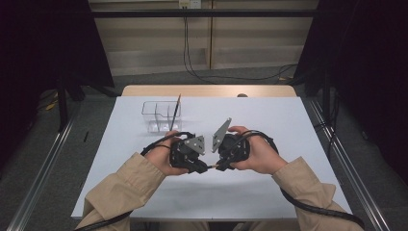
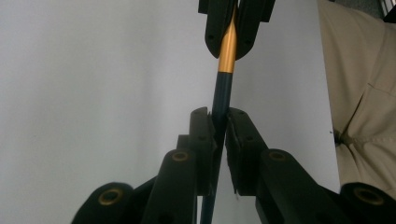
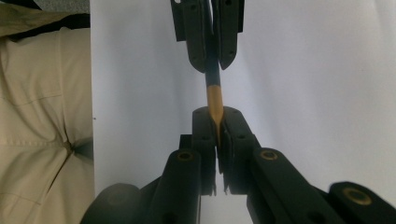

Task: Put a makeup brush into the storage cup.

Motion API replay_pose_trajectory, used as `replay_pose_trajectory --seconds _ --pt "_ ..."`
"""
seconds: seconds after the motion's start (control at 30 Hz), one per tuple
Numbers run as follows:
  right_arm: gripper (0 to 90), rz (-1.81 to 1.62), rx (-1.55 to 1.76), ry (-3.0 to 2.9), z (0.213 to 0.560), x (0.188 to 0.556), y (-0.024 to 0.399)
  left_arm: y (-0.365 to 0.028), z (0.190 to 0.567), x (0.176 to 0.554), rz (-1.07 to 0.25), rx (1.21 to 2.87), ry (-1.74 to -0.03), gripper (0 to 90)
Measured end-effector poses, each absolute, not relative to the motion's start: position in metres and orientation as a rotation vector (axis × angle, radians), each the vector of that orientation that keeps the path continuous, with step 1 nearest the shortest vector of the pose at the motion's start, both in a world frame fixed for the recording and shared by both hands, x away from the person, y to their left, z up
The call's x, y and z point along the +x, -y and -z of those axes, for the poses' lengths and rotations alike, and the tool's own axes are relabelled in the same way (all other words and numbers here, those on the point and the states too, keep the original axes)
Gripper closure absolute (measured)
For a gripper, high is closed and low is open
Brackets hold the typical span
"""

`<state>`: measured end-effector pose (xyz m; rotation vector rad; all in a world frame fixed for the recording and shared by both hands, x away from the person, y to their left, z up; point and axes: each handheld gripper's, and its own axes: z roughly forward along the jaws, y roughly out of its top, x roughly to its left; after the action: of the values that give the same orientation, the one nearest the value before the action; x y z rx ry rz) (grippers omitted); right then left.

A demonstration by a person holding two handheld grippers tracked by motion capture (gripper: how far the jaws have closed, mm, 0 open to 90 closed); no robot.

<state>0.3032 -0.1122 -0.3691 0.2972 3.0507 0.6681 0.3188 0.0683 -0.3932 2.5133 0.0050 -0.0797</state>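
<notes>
Both tongs meet tip to tip above the white counter (image 1: 269,183), near its front edge. The left tongs (image 2: 219,122) are clamped on the dark blue shaft of a slim brush (image 2: 223,91); the right tongs (image 3: 217,122) are clamped on its gold ferrule end. The brush's long axis runs level from 1 pair of tongs to the other, bridging the short gap between them. The clear organizer (image 1: 161,115), already holding 1 upright brush, stands farther back, nearer the left hand.
</notes>
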Motion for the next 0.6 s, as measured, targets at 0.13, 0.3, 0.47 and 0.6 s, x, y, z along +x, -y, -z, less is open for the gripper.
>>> replay_pose_trajectory --seconds 0.13,0.3,0.47,0.6 --pt "84.7 -0.68 0.293 -3.049 0.3681 0.3028 0.113 -0.0676 0.3917 0.3171 0.097 2.521 -0.001 83.6" --pt "68.3 -0.733 0.359 -3.029 0.369 0.3033 0.1166 -0.0694 0.3901 0.318 0.112 2.52 -0.012 83.9" --pt "48.0 -0.743 0.421 -2.995 0.3714 0.3053 0.12 -0.073 0.3884 0.3194 0.105 2.531 -0.025 83.8" --pt "33.0 -0.731 0.435 -2.99 0.373 0.3077 0.1227 -0.0756 0.3863 0.3203 0.091 2.529 -0.027 83.8"
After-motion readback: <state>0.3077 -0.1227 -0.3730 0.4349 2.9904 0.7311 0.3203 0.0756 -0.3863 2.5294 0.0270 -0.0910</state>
